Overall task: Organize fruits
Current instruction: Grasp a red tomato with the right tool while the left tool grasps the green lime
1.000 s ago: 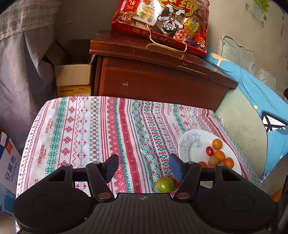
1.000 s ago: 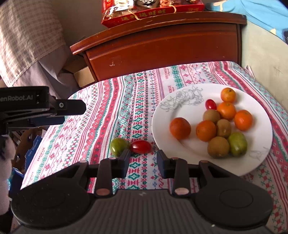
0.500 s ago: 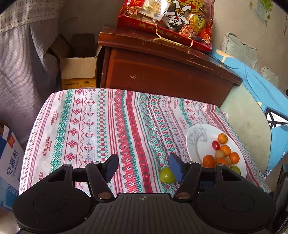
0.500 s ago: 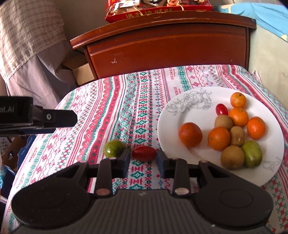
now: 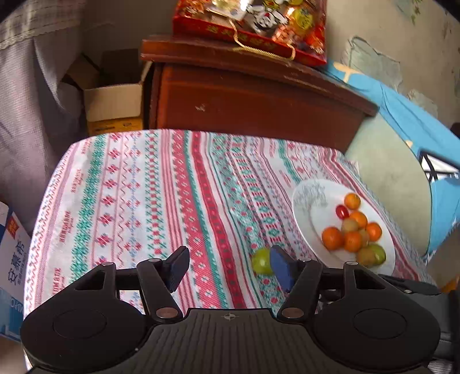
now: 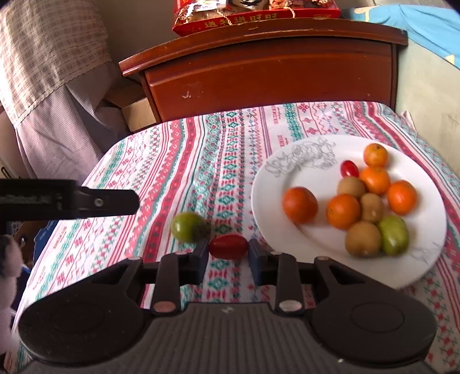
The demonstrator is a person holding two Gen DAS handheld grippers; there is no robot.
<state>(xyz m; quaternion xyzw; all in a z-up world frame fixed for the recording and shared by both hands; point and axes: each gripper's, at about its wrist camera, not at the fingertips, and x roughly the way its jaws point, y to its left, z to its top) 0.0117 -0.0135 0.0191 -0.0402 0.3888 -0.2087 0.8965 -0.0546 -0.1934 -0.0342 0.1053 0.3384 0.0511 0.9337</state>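
A red cherry tomato (image 6: pixel 228 246) lies on the patterned tablecloth (image 6: pixel 184 161) between the fingertips of my right gripper (image 6: pixel 228 254), whose jaws stand open a little wider than it. A green fruit (image 6: pixel 188 227) lies just to its left; it also shows in the left wrist view (image 5: pixel 261 261). A white plate (image 6: pixel 273 224) to the right holds several oranges, brown fruits, a green fruit and a red tomato (image 6: pixel 349 169). My left gripper (image 5: pixel 230 266) is open and empty above the cloth, left of the plate (image 5: pixel 304 201).
A brown wooden cabinet (image 6: pixel 270 72) with a red snack bag (image 5: pixel 253 20) on top stands behind the table. A cardboard box (image 5: pixel 113 106) sits to its left. A blue-and-white carton (image 5: pixel 11 259) is at the table's left edge. Bedding (image 5: pixel 402 115) lies to the right.
My right gripper has moved forward so that the red tomato now sits between its fingertips. My left gripper has drifted left and back; its view shows more of the plate.
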